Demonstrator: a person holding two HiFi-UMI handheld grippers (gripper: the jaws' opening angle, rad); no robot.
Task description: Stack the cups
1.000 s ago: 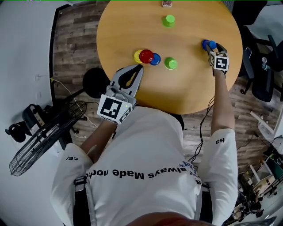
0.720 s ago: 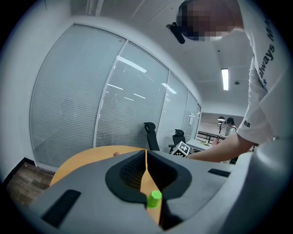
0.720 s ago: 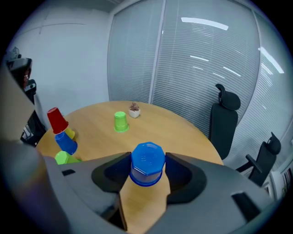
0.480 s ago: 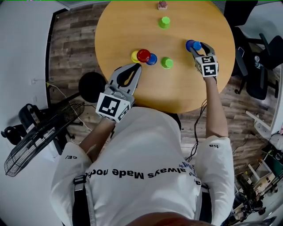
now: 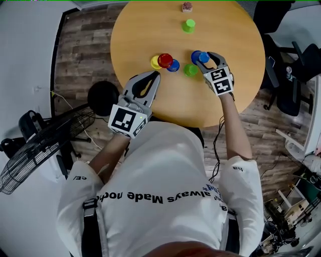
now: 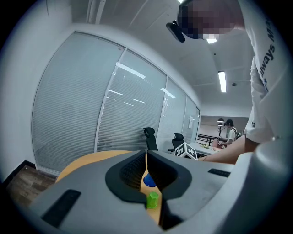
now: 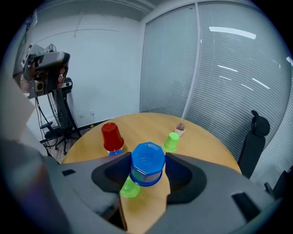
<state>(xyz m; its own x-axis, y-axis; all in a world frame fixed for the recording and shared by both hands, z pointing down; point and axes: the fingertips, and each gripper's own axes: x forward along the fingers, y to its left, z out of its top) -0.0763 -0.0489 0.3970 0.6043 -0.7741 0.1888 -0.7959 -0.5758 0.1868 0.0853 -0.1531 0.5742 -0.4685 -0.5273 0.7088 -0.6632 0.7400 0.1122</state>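
the right tongs (image 5: 202,57) grip the upturned blue cup (image 7: 147,160) by its sides just above the green cup (image 5: 190,70) mid-table (image 5: 150,30), likely to cap it. the left tongs (image 5: 156,76), closed and empty, hover at the table's 8 o'clock, clear of the red-topped stack (image 5: 165,60) at the green cup's 9 o'clock.

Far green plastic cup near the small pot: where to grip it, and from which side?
Probably the tapered side wall of the far green plastic cup, mid-height, from the person's side: it stands upside down, with the small pot just behind it.
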